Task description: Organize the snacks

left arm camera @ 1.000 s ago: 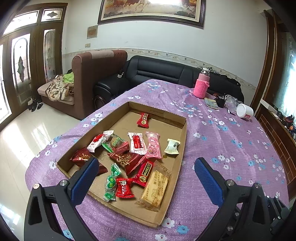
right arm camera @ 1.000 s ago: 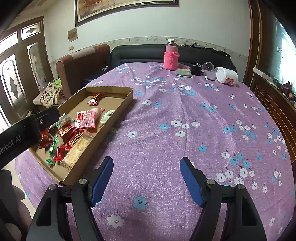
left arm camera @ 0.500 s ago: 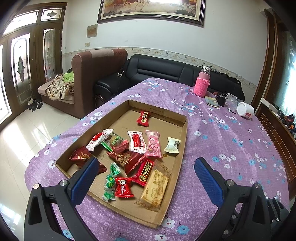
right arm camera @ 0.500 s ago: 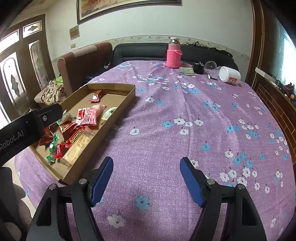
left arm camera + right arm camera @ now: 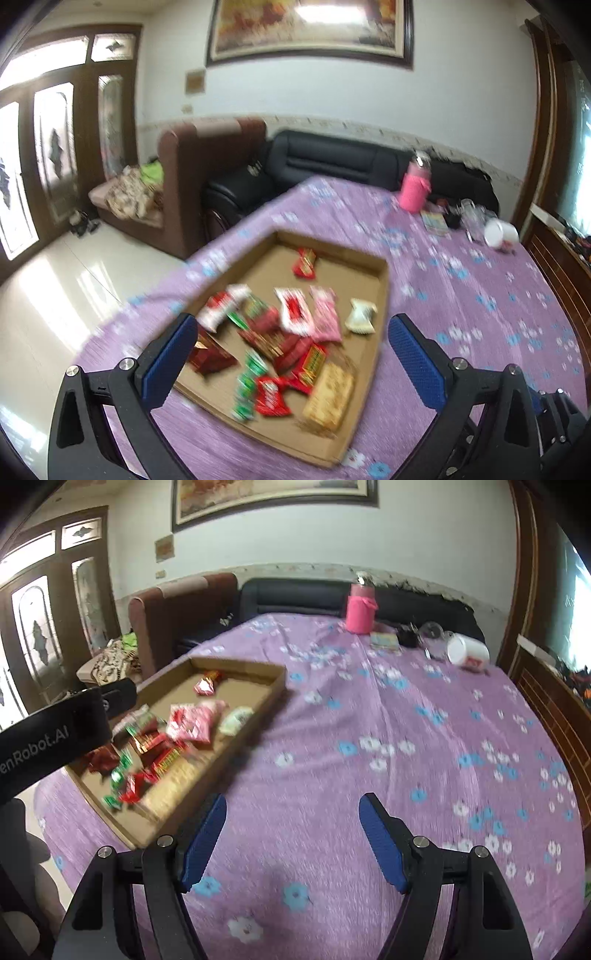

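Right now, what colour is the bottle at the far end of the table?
Pink, with a silvery cap; the bottle shows best in the right wrist view.

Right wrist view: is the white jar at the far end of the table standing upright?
No, the white jar lies tipped on its side on the purple floral tablecloth.
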`<state>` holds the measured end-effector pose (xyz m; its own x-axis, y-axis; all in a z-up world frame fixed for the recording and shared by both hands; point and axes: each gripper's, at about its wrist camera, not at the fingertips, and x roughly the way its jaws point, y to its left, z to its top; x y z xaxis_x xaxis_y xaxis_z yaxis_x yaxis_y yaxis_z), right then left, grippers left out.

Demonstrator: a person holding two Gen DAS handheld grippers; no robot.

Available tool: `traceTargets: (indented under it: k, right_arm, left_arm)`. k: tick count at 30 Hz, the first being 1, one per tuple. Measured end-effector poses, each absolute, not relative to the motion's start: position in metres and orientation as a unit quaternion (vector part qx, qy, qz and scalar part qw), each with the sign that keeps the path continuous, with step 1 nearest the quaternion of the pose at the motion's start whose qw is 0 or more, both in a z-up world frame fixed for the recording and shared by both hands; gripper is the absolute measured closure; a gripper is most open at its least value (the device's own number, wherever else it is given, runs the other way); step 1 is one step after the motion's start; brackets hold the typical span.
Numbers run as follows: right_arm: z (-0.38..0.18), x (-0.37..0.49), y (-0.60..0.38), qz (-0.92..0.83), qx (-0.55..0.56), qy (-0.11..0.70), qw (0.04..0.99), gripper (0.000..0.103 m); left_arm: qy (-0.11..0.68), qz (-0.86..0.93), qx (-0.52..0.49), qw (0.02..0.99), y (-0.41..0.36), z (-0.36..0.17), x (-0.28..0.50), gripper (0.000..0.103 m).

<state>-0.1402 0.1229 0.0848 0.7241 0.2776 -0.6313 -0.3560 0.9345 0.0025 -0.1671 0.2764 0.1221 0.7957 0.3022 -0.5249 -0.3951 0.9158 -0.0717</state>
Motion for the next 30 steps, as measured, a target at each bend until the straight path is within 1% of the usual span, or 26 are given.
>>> traceTargets:
  k: [4, 6, 9, 11, 14, 17, 18, 21, 27, 30]
  right_arm:
    - [0.106, -0.146, 0.139, 0.196, -0.067, 0.295, 0.933, 0.024]
    - [0.110, -0.151, 0.145, 0.206, -0.072, 0.282, 0.934, 0.020]
    - [0.112, -0.159, 0.150, 0.216, -0.078, 0.263, 0.937, 0.019]
    - [0.112, -0.162, 0.151, 0.219, -0.079, 0.250, 0.940, 0.019]
    - [0.114, -0.162, 0.148, 0.224, -0.066, 0.242, 0.942, 0.019]
    - [0.115, -0.160, 0.146, 0.224, -0.064, 0.242, 0.942, 0.018]
    - [0.114, -0.159, 0.147, 0.224, -0.065, 0.244, 0.941, 0.018]
    - [0.109, -0.158, 0.147, 0.221, -0.070, 0.250, 0.940, 0.018]
    - [0.099, -0.158, 0.154, 0.228, -0.077, 0.262, 0.935, 0.018]
    - [0.098, -0.161, 0.161, 0.235, -0.085, 0.260, 0.933, 0.018]
  left_arm:
    - [0.174, 0.239, -0.066, 0.953, 0.283, 0.152, -0.197, 0.000]
    - [0.120, 0.253, -0.063, 0.958, 0.284, 0.165, -0.216, 0.000]
    - [0.074, 0.262, -0.063, 0.960, 0.284, 0.179, -0.232, 0.000]
    - [0.061, 0.262, -0.075, 0.960, 0.285, 0.185, -0.237, 0.000]
    - [0.079, 0.229, -0.108, 0.964, 0.294, 0.185, -0.227, 0.000]
    - [0.175, 0.174, -0.144, 0.958, 0.307, 0.173, -0.195, 0.000]
    - [0.195, 0.175, -0.152, 0.953, 0.310, 0.167, -0.189, 0.000]
    - [0.188, 0.200, -0.151, 0.950, 0.311, 0.158, -0.195, 0.000]
    - [0.162, 0.227, -0.129, 0.952, 0.313, 0.160, -0.204, 0.000]
    - [0.174, 0.232, -0.128, 0.948, 0.318, 0.159, -0.192, 0.000]
